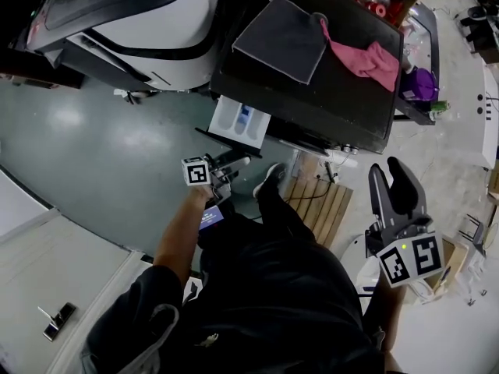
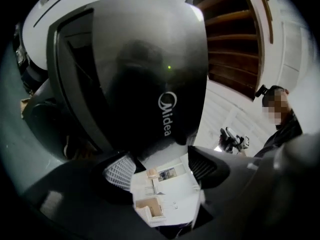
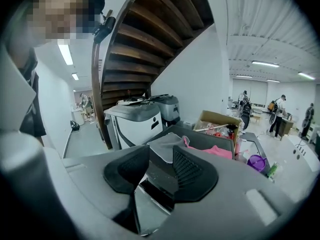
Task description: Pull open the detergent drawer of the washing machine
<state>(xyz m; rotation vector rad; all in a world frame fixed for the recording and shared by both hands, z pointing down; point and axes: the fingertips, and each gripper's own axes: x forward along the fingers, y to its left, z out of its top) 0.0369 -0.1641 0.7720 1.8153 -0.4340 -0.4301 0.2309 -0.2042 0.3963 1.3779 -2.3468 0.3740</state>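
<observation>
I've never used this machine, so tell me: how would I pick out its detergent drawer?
Find the black washing machine with a grey cloth and a pink cloth on top. From its front, near the grey cloth's corner, the detergent drawer sticks out over the green floor. It is the only white part of that black machine, split into compartments.

Grey cloth (image 1: 282, 37), pink cloth (image 1: 366, 59), purple bowl (image 1: 421, 82), wooden pallet (image 1: 323, 202)
</observation>
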